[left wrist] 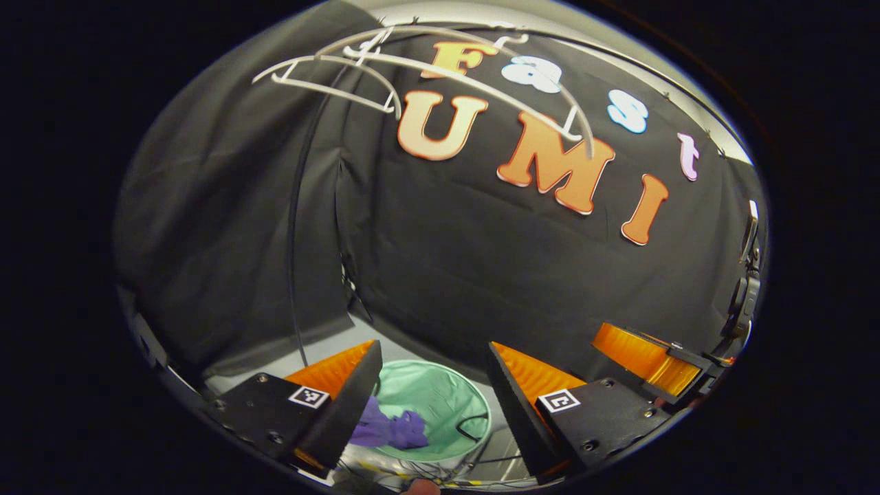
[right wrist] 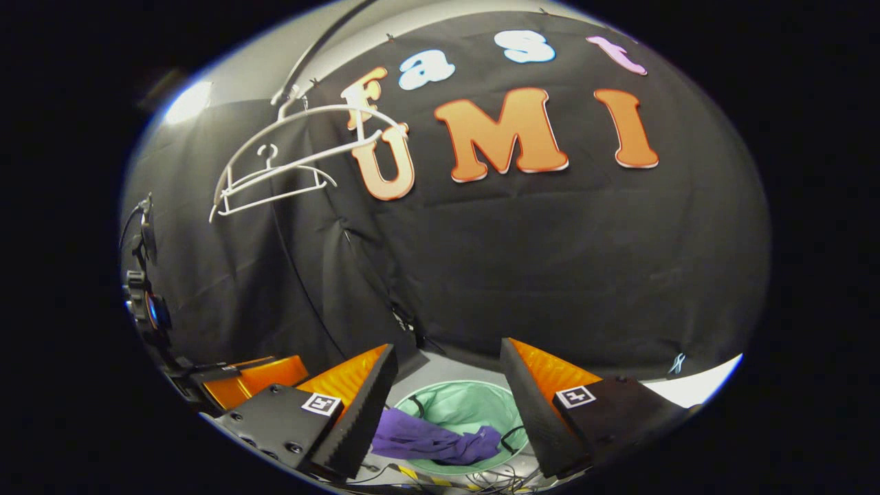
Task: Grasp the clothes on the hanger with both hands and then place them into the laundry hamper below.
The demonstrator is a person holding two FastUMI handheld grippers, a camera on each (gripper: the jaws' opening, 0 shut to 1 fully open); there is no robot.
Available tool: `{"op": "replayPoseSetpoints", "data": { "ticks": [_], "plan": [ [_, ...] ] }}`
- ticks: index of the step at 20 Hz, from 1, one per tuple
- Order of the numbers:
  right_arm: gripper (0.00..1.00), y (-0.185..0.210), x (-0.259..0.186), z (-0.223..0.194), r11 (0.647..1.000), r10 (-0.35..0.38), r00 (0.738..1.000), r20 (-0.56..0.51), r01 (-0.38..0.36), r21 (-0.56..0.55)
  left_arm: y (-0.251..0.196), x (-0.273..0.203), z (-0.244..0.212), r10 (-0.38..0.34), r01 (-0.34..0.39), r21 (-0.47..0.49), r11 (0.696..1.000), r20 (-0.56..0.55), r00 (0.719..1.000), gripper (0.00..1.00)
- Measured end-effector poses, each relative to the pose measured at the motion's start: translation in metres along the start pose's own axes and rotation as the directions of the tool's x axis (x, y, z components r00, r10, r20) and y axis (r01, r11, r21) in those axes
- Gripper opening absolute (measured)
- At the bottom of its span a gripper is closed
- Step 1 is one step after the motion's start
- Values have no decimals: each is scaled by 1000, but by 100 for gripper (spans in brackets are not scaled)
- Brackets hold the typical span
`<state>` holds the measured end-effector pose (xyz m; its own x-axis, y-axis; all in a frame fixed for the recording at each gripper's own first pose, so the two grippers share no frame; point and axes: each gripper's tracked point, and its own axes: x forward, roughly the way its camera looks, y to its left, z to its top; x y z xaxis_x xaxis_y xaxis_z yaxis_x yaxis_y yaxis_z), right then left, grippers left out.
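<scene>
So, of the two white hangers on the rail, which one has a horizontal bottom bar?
The smaller, lower hanger in the right gripper view: a straight bar closes its bottom. The larger hanger above it is an open arc and shows no such bar.

Pretty sure I'm in a recording booth, not a home: black cloth wall [right wrist: 481,261] all round, white hangers [right wrist: 275,172] up high, mint laundry hamper [right wrist: 474,405] on the floor.

Left tongs [left wrist: 433,385] and right tongs [right wrist: 447,388] — both gaping, empty, angled downward.
</scene>
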<state>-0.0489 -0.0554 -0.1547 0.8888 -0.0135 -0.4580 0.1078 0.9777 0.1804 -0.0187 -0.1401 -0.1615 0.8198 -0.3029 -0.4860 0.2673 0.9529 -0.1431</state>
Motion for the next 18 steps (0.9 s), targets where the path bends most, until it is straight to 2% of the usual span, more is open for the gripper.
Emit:
{"op": "replayPoseSetpoints", "data": {
  "ticks": [4,6,7,8,11,12,13,15,17,18],
  "plan": [
    [100,-1,-53,32,998,-61,991,123,63,-11,6,-44,54,2,-8,37,999,171,985,95],
    [98,-14,-81,47,987,-155,967,203,158,-1,13,-58,77,-5,-16,83,996,255,967,97],
    [98,-13,-93,50,981,-190,955,229,193,13,17,-72,87,-13,-19,106,994,290,957,95],
    [89,-8,-108,52,977,-211,944,254,211,30,19,-84,94,-23,-17,121,993,324,946,92],
    [89,2,-152,56,966,-260,911,320,248,79,29,-116,110,-61,18,120,993,368,928,94],
    [98,8,-165,57,961,-275,901,335,261,87,33,-130,111,-71,27,123,992,370,926,94],
    [90,14,-179,56,960,-281,893,351,267,89,37,-141,112,-72,25,125,992,380,922,94],
    [94,26,-204,52,958,-285,884,370,274,82,44,-170,115,-66,15,128,992,404,913,89],
    [98,42,-220,50,960,-274,887,371,273,55,52,-198,109,-57,-2,139,990,419,906,89],
    [89,45,-230,48,957,-281,881,381,285,48,60,-209,107,-42,-21,142,990,431,901,89]
  ]
}}
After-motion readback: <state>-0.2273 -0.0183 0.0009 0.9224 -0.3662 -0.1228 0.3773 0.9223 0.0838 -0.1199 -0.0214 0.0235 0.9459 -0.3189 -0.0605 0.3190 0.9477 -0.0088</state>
